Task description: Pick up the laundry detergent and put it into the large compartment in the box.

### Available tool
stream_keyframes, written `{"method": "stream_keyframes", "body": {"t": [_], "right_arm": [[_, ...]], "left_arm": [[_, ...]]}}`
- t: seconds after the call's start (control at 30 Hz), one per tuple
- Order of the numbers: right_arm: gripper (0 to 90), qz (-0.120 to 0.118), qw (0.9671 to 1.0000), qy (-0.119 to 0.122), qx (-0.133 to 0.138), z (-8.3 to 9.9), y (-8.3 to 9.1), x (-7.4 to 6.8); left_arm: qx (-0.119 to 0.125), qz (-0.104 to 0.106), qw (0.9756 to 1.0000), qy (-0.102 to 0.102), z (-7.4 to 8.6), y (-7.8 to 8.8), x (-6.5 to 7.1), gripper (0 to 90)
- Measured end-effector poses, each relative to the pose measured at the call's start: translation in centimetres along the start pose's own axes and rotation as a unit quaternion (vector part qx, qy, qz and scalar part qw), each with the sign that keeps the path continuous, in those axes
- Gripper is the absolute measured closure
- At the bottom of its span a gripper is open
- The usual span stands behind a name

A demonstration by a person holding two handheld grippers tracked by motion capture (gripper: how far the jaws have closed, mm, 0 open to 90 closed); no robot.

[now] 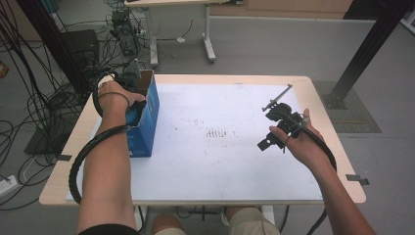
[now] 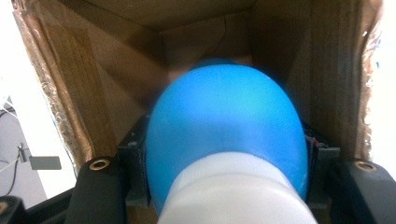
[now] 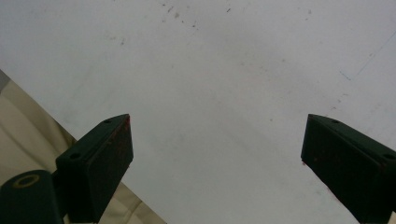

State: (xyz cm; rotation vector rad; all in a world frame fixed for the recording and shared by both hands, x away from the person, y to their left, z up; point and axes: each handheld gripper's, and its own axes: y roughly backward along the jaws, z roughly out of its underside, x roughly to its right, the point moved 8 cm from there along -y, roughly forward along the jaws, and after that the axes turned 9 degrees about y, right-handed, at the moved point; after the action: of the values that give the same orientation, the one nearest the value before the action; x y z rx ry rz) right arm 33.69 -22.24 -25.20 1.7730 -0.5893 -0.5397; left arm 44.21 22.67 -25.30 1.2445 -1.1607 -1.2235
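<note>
Box [image 1: 147,117]: blue outside, brown card inside, at the desk's [image 1: 235,171] left edge, mouth up.
Ball [image 2: 226,126]: blue with a white part nearest me (could be a bottle; I cannot tell), pinched in my left tongs [image 2: 226,154] just inside the box's mouth.
Left tongs: pressed onto the ball from both sides, dipped into the box.
Right tongs [image 3: 217,158]: spread wide, nothing between them, hovering over bare white desk near the right edge.
Step, as I judge it: lowering the ball into the box.
Doing it well: I go straight down the middle, clear of the card walls, and let go only once the ball is low, so it doesn't bounce out.
Right hand [image 1: 298,142]: could steady the box if it shifts.
</note>
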Motion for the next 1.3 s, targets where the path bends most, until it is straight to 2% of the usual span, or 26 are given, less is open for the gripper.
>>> {"method": "stream_keyframes", "body": {"t": [1.3], "right_arm": [[9.2, 0.002, 1.0, -0.003, 0.0, -0.12, -0.04, 0.04]], "left_arm": [[0.004, 0.003, 1.0, 0.0, 0.04, -0.02, -0.13, 36.7]]}}
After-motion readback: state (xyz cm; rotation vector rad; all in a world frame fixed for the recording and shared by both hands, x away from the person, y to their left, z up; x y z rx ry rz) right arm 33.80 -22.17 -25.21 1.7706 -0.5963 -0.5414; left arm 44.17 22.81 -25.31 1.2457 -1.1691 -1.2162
